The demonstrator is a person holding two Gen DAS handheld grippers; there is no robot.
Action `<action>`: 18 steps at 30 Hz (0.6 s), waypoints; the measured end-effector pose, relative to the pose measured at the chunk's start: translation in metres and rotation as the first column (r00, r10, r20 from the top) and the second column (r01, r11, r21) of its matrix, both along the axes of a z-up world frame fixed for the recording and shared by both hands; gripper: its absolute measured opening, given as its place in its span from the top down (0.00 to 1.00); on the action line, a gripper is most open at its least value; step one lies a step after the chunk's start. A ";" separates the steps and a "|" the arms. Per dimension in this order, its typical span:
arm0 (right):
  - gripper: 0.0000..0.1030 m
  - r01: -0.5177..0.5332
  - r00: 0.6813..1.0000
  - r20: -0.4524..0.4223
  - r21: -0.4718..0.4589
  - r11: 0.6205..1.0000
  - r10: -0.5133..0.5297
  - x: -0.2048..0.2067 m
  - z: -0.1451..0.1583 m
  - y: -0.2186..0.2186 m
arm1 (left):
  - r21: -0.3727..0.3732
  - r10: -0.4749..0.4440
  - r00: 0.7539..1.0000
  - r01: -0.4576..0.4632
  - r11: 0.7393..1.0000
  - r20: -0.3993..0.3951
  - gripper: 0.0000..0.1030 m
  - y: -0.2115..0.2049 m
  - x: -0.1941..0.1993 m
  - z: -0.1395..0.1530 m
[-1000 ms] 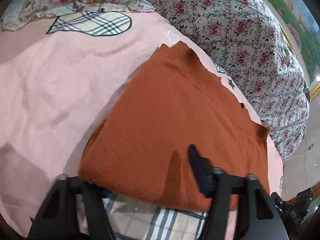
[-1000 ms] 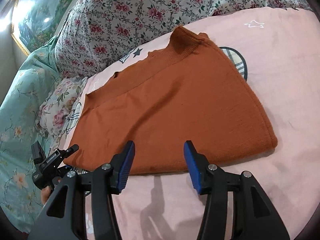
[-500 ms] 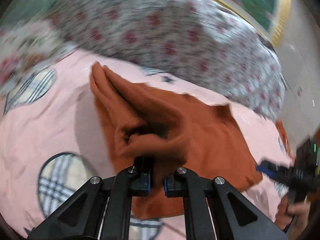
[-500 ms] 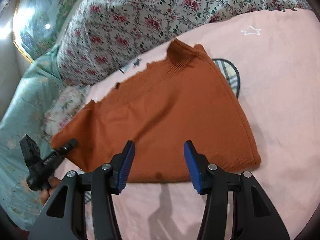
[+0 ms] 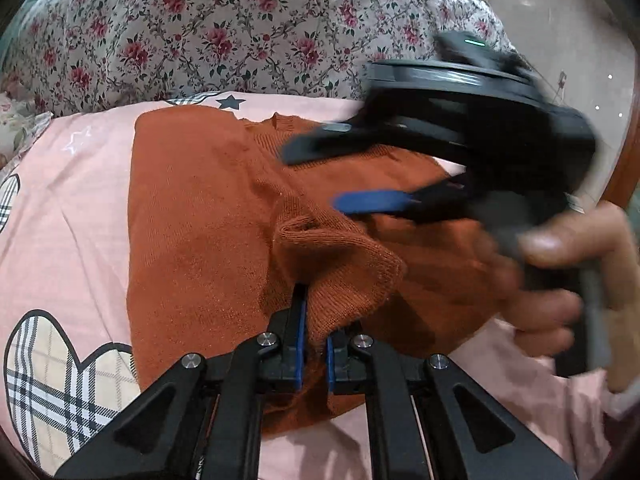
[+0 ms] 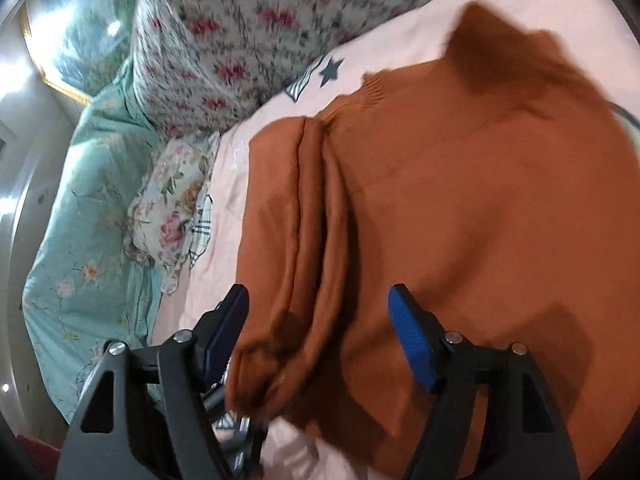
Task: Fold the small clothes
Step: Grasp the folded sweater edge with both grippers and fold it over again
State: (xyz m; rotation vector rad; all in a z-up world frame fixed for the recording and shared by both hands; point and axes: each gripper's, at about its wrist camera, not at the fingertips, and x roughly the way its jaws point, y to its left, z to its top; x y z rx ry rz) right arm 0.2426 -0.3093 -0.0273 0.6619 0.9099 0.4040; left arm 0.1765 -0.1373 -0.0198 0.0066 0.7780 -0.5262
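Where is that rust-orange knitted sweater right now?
The rust-orange knitted sweater lies on the pink bedsheet, just below the floral quilt, with one bunched edge pinched by the left gripper at bottom centre.

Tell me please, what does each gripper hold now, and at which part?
The left gripper is shut on a bunched edge of the orange sweater. The right gripper holds nothing; its fingers, just opening, straddle the sweater's fold.
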 end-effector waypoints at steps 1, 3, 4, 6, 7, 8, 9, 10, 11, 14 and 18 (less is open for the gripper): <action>0.29 -0.024 1.000 0.008 0.001 1.000 0.024 0.013 0.000 0.009 | -0.004 -0.002 1.000 0.002 1.000 0.004 0.94 0.001 -0.001 0.000; 0.29 -0.056 0.998 0.017 -0.003 0.998 0.056 0.031 -0.001 0.021 | -0.011 -0.007 1.000 0.007 1.000 0.005 0.94 0.004 -0.003 0.002; 0.37 -0.066 0.998 0.017 -0.013 0.998 0.066 0.040 -0.003 0.027 | -0.013 -0.010 1.000 0.010 1.000 0.006 0.94 0.004 -0.004 0.003; 0.76 -0.070 0.998 0.002 -0.046 0.996 0.070 0.053 -0.003 0.035 | -0.013 -0.015 1.000 0.015 1.000 0.013 0.94 0.004 -0.005 0.006; 0.85 -0.067 0.998 0.002 -0.058 0.996 0.067 0.055 -0.001 0.036 | -0.016 -0.018 1.000 0.019 1.000 0.022 0.94 0.004 -0.006 0.011; 0.86 -0.057 0.998 0.032 -0.074 0.996 0.060 0.052 0.009 0.035 | -0.026 -0.025 0.999 0.026 0.999 0.030 0.94 0.004 -0.007 0.016; 0.86 -0.056 0.996 0.060 -0.081 0.995 0.061 0.048 0.017 0.032 | -0.041 -0.035 0.999 0.036 0.998 0.039 0.94 0.003 -0.009 0.023; 0.86 -0.053 0.993 0.104 -0.090 0.994 0.063 0.039 0.029 0.028 | -0.072 -0.057 0.997 0.061 0.996 0.047 0.94 -0.001 -0.011 0.032; 0.86 -0.045 0.988 0.145 -0.102 0.994 0.060 0.029 0.042 0.022 | -0.090 -0.072 0.996 0.077 0.993 0.050 0.94 -0.005 -0.011 0.037; 0.86 0.003 0.977 0.209 -0.140 0.990 0.027 0.002 0.069 -0.008 | -0.151 -0.148 0.988 0.153 0.977 0.043 0.94 -0.034 -0.015 0.051; 0.86 0.104 0.981 0.181 -0.195 0.975 -0.069 -0.022 0.066 -0.062 | -0.181 -0.219 0.976 0.216 0.960 0.003 0.94 -0.075 -0.016 0.042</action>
